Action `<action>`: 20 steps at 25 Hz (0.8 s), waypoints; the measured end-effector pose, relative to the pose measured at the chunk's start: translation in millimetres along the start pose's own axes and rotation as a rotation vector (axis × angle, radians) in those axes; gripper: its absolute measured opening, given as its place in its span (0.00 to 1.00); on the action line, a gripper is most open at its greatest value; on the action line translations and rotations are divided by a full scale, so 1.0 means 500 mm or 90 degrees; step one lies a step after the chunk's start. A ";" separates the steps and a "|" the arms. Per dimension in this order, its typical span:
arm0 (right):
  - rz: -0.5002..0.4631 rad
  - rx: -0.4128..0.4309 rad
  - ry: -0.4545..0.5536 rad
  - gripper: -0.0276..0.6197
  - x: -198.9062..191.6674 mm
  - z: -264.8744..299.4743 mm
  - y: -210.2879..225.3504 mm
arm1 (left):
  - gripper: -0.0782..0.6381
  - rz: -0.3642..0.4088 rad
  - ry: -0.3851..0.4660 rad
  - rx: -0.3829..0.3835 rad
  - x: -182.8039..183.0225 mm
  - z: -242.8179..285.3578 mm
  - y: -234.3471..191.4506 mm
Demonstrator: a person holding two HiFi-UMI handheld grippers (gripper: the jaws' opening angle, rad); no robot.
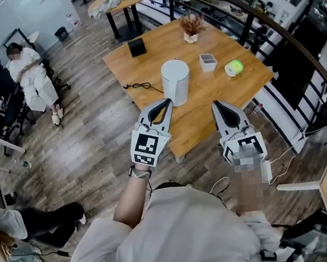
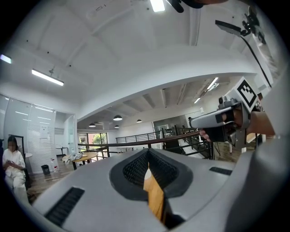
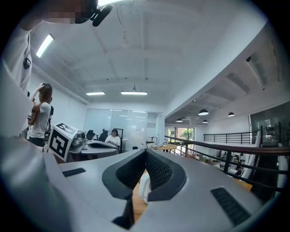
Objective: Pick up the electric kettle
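Observation:
The white cylindrical electric kettle (image 1: 175, 81) stands near the front edge of the wooden table (image 1: 145, 60), with its black cord (image 1: 142, 86) trailing left. My left gripper (image 1: 165, 102) is shut and empty, its tip just short of the kettle's near side. My right gripper (image 1: 217, 103) is also shut and empty, to the right of the kettle and over the table's front edge. In the right gripper view the jaws (image 3: 146, 152) meet at the tip, and a strip of the kettle (image 3: 144, 186) shows through the gap below. The left gripper (image 2: 148, 153) points level over the table.
On the table are a black box (image 1: 137, 46), a dried plant in a pot (image 1: 191, 28), a small white container (image 1: 207, 61) and a green-white round thing (image 1: 234, 68). A railing (image 1: 293, 40) runs behind it. A person in white (image 1: 32, 77) sits at the left.

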State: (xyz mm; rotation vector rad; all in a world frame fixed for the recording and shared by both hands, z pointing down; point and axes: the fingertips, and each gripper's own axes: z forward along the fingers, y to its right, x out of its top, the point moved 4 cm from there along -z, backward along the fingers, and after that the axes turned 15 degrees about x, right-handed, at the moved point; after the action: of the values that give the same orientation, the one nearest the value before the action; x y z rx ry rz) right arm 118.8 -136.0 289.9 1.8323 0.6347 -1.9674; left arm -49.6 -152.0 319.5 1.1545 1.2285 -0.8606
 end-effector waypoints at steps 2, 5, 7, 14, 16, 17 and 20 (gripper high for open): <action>0.001 0.003 0.000 0.05 -0.005 -0.006 0.005 | 0.12 0.006 -0.002 -0.002 -0.004 0.000 0.013; 0.004 0.009 -0.002 0.05 -0.014 -0.012 0.012 | 0.12 0.014 -0.002 -0.007 -0.007 0.004 0.035; 0.010 0.011 -0.005 0.05 -0.020 -0.012 0.019 | 0.12 0.002 0.001 -0.010 -0.007 0.011 0.041; 0.018 0.008 -0.008 0.05 -0.047 0.018 0.046 | 0.12 -0.032 0.017 -0.020 -0.029 0.047 0.025; 0.010 0.010 -0.002 0.05 -0.053 0.031 0.055 | 0.12 -0.030 0.022 -0.029 -0.042 0.059 0.019; 0.006 0.011 0.002 0.05 -0.056 0.041 0.060 | 0.12 -0.029 0.024 -0.034 -0.048 0.065 0.014; 0.012 0.008 0.004 0.05 -0.067 0.074 0.071 | 0.12 -0.033 0.021 -0.051 -0.071 0.084 -0.003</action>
State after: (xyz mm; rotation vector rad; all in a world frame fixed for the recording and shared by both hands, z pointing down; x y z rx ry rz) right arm 111.0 -187.2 322.5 1.8458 0.6065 -1.9583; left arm -46.8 -196.4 352.0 1.0809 1.3139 -0.8268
